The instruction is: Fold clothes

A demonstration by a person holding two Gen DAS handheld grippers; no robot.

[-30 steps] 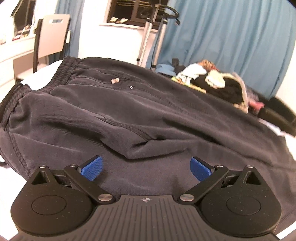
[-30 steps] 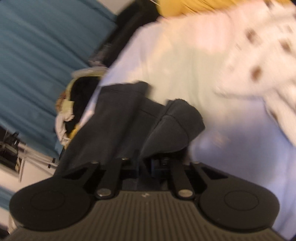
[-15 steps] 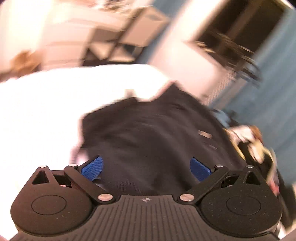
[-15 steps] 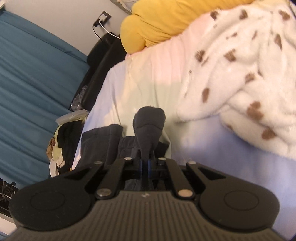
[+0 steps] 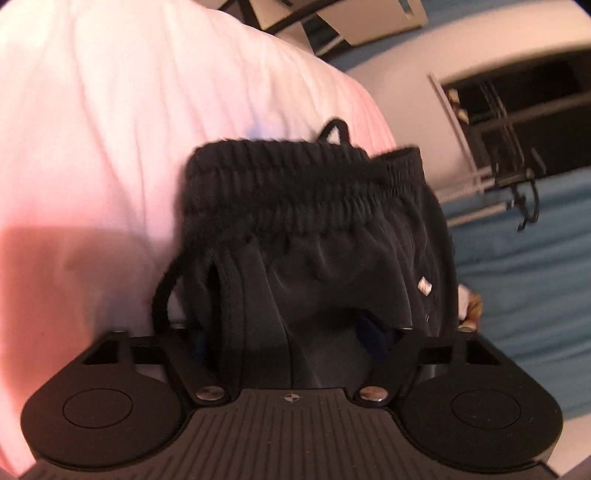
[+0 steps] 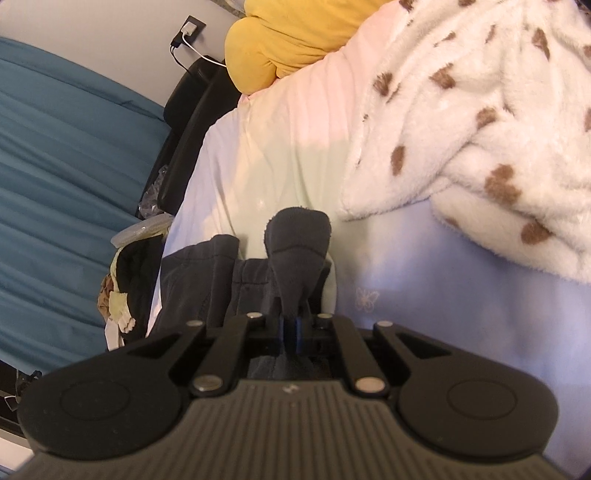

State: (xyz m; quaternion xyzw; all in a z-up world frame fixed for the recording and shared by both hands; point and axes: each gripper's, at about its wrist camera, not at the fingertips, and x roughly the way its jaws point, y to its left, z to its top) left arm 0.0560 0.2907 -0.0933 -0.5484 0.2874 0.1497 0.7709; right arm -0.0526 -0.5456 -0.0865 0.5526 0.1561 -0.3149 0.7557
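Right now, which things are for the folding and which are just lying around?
For the folding:
- dark grey corduroy trousers with elastic waistband
- left gripper, jaws closing round the waist fabric
- right gripper, pinching a trouser end

Just lying around:
- fluffy white brown-spotted blanket
- yellow cushion
- heap of clothes

Both views sit just behind a gripper and look forward and down along its fingers at the bed [image 5: 110, 147], from close range. The left wrist camera faces the waistband end of the dark trousers [image 5: 303, 229], lying on the bed, with a chair [image 5: 369, 18] and window [image 5: 517, 103] beyond the bed. The right wrist camera faces a trouser [image 6: 295, 251] hem end on the bed, toward a spotted blanket [image 6: 480, 129] and yellow pillow [image 6: 288, 40]. Shared: trousers, bed and blue curtain [image 6: 55, 177].
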